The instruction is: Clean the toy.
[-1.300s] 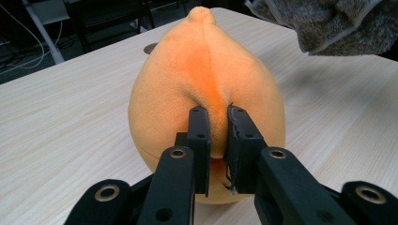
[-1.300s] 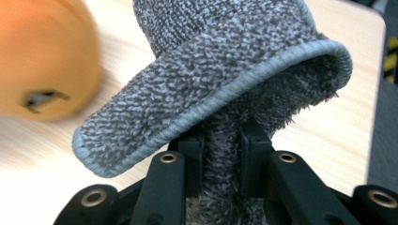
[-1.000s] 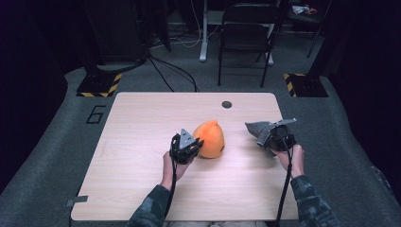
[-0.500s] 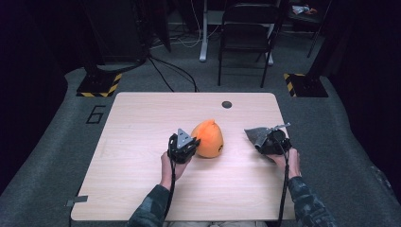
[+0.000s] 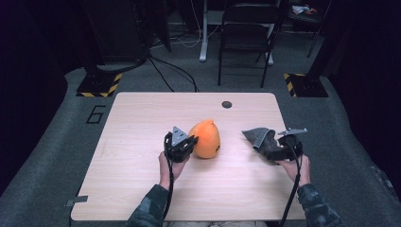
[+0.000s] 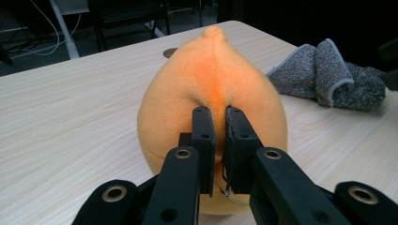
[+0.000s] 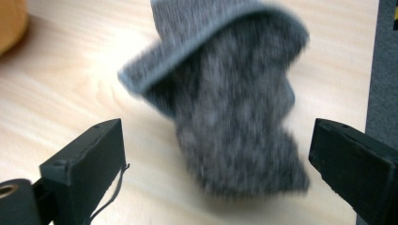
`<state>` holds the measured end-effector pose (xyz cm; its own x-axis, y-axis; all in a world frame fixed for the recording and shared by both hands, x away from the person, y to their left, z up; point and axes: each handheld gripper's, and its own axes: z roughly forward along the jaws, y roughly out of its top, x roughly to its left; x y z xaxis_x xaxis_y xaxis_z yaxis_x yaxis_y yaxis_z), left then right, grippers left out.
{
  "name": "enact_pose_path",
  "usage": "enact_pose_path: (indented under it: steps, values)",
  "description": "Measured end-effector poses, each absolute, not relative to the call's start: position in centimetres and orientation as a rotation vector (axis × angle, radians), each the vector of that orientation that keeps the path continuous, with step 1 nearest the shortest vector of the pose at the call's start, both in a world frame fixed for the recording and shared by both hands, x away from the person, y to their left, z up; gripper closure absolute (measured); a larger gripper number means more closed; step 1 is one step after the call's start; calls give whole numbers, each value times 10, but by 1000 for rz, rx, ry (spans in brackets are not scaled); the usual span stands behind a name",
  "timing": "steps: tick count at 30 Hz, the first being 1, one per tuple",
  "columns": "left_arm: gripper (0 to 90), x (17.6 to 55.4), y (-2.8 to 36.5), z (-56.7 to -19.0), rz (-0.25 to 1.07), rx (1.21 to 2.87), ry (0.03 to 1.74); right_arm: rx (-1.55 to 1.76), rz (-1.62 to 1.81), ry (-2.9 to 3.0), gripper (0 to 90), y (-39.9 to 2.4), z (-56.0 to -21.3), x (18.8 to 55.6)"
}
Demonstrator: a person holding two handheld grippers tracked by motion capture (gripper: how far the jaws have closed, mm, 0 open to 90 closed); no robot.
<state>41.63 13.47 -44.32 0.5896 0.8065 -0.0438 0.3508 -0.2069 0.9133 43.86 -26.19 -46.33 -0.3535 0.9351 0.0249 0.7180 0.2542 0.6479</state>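
Two forearms in camouflage sleeves are seen entering from the near edge of the worktop in the high view, and one pair of tongs is carried in each hand. The left tongs are held just left of a single orange plush toy; in the left gripper view these tongs are seen pressed together, with a fold of the orange plush toy pinched along its seam between the two black jaws. The toy is shaped like a rounded pear with a small nub on top and rests near the middle of the worktop.

The right tongs are held near the worktop's right edge. In the right gripper view the right tongs are seen spread wide, their jaws having just been opening, and one grey cloth is seen between them, blurred and touched by neither jaw. In the high view the grey cloth is seen bunched up on the worktop, just in front of the right tongs and well apart from the toy.

Farther off, one round dark grommet is set near the worktop's far edge. Beyond the worktop, on grey carpet, one folding chair is placed, and two yellow-and-black striped bases are seen, one at each side.
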Motion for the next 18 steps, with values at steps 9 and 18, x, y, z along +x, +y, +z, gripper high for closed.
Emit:
enact_pose_path:
  steps: [9,18]
  values:
    - [840,401,138,-434,469,1765,951,1522,742,2213,0,-264,-498,413]
    - [840,369,156,-431,410,1754,972,1487,664,2245,0,-257,-511,408]
